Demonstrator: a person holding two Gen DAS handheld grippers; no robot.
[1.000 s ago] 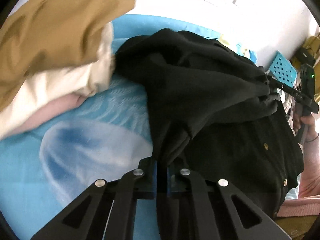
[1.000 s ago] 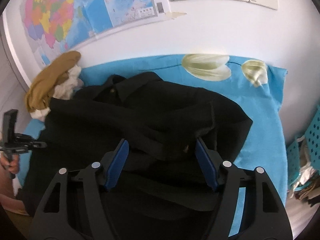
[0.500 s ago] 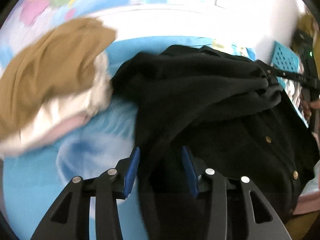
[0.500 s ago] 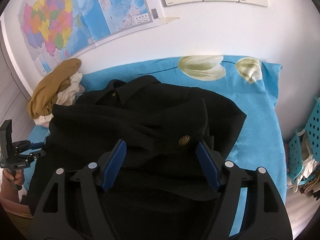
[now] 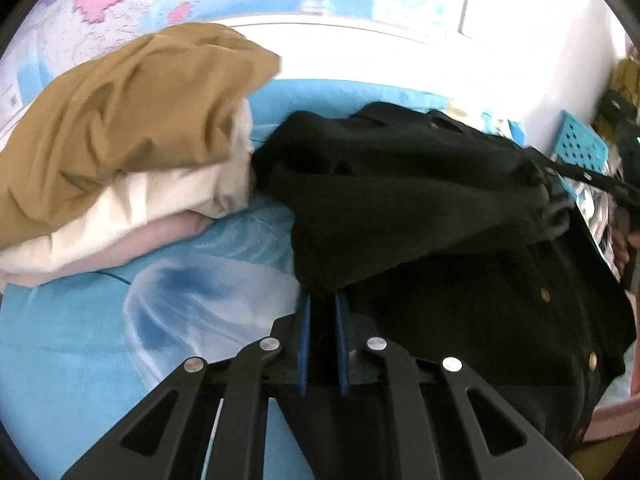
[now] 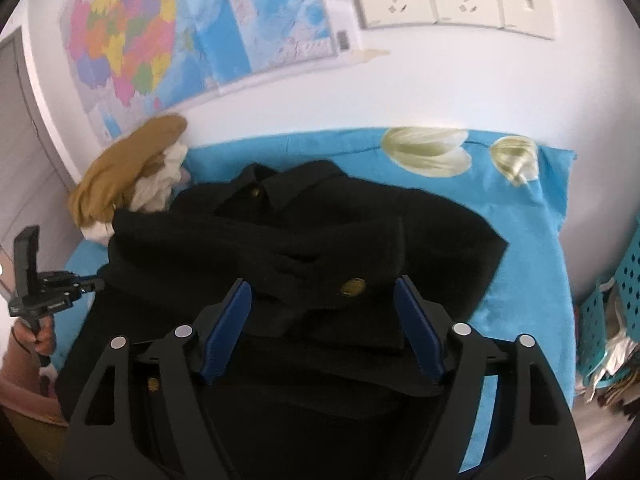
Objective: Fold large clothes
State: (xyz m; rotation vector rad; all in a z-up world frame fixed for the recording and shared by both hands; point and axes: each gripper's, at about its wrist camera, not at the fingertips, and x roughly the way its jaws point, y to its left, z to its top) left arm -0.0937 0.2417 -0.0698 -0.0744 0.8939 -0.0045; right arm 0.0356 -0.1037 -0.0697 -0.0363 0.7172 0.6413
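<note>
A black button-up garment with gold buttons [image 6: 304, 236] lies on the blue flowered sheet [image 6: 520, 248], partly folded, collar toward the wall. In the left wrist view the garment [image 5: 420, 208] has a fold hanging into my left gripper [image 5: 322, 312], whose blue pads are nearly together on black fabric. My right gripper [image 6: 322, 304] is open and empty just above the garment's folded middle, near a gold button [image 6: 352, 286]. The left gripper also shows at the left edge of the right wrist view [image 6: 80, 282].
A pile of tan, cream and pink clothes [image 5: 120, 152] sits at the bed's left, touching the black garment. A map [image 6: 168, 32] and wall sockets [image 6: 448, 0] are on the wall behind. A blue perforated basket [image 6: 616, 300] stands right of the bed.
My left gripper opened half a second ago and has closed again on a lower fold of the black garment. My right gripper stayed open and moved slightly back from the garment.
</note>
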